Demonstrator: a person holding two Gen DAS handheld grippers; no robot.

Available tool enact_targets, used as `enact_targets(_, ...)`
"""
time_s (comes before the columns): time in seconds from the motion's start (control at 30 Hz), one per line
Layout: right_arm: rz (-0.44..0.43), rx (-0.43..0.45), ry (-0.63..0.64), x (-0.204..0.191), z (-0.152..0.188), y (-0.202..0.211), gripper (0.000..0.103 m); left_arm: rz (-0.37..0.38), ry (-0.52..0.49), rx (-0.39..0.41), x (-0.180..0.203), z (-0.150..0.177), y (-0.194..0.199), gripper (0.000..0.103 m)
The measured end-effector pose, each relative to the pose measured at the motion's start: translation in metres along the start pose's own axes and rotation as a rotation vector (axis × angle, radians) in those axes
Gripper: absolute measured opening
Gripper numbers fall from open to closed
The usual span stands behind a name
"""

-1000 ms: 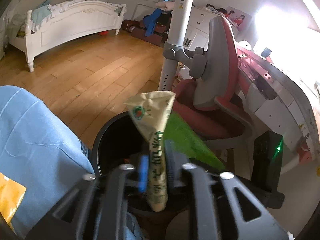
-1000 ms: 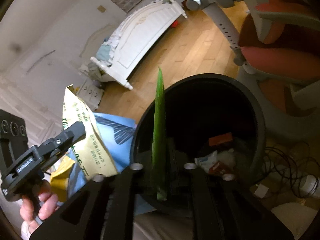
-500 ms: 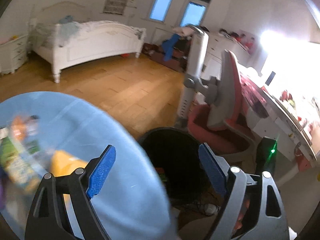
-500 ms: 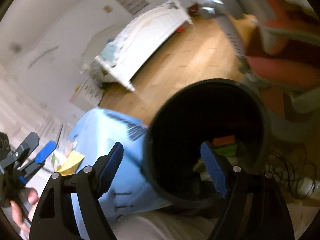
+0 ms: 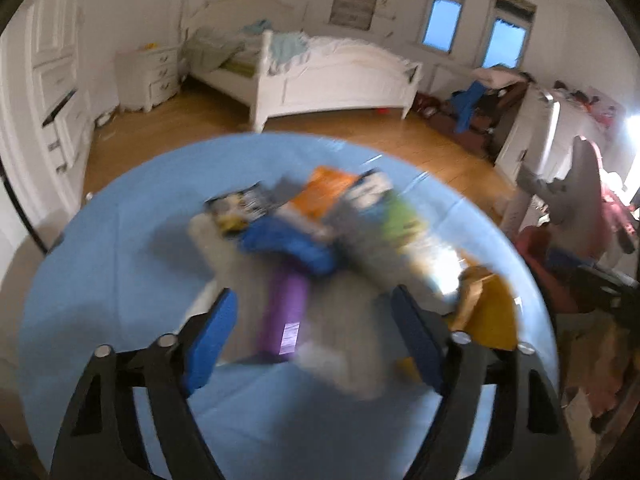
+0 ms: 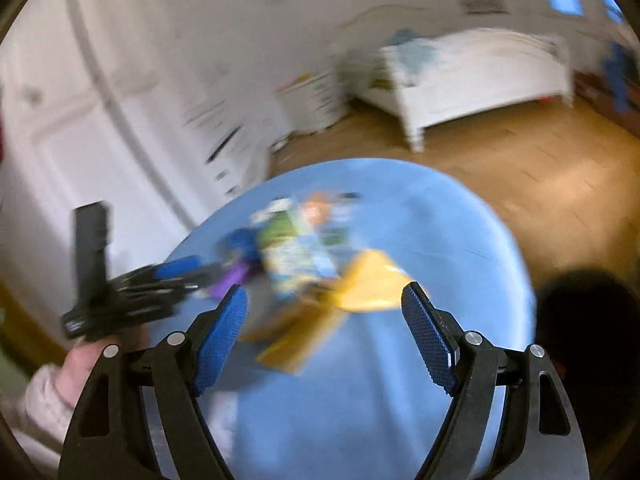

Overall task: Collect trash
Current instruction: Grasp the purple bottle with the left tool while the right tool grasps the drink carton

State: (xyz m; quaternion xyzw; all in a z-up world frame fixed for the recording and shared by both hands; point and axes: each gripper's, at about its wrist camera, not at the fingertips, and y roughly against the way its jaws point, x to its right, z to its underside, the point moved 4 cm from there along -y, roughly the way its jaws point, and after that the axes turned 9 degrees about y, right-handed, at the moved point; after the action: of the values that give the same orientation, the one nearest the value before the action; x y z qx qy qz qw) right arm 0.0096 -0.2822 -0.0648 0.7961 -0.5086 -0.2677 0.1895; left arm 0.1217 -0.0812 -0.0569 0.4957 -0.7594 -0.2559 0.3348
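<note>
A blurred heap of trash lies on a round blue table [image 5: 100,280]: a purple wrapper [image 5: 284,312], a blue packet [image 5: 288,244], an orange packet [image 5: 324,196], a yellow packet [image 5: 488,312] and white tissue [image 5: 344,360]. My left gripper [image 5: 312,300] hovers over the heap, jaws wide and closing, with nothing pressed between the pads. My right gripper [image 6: 324,291] is open and empty above the table [image 6: 380,400], facing the yellow packet [image 6: 372,288]. The right wrist view shows the left gripper [image 6: 188,276] at the left, held by a hand [image 6: 80,364], beside the purple wrapper [image 6: 228,280].
A black bin [image 6: 584,312] stands at the table's right edge. Beyond are wooden floor [image 5: 360,136], a white bed [image 5: 332,76], a nightstand [image 5: 148,76] and white cupboard doors [image 5: 52,92]. A red and grey chair [image 5: 588,200] and cluttered desk are at the right.
Both grippers let go of their wrappers over the bin and opened. Both then swung left, from the bin to the trash heap on the blue table.
</note>
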Motion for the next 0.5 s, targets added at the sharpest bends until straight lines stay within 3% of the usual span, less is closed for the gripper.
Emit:
enact_targets(0.17,0.006,-0.134,0.147,-0.038,-0.027,-0.057,0.075,-0.021,-0.039,-0.077,-0.02,-0.001,-0.022,0.057)
enact_targets(0.37,0.088,-0.273,0.185,-0.034,-0.035,-0.1,0.073,0.022,-0.098,-0.121,-0.015,0.001,-0.034,0.054)
enact_targets(0.5,0.126,-0.318,0.225,-0.031,-0.034,-0.116,0.073,-0.001,-0.134,-0.109,-0.013,0.003,-0.039,0.045)
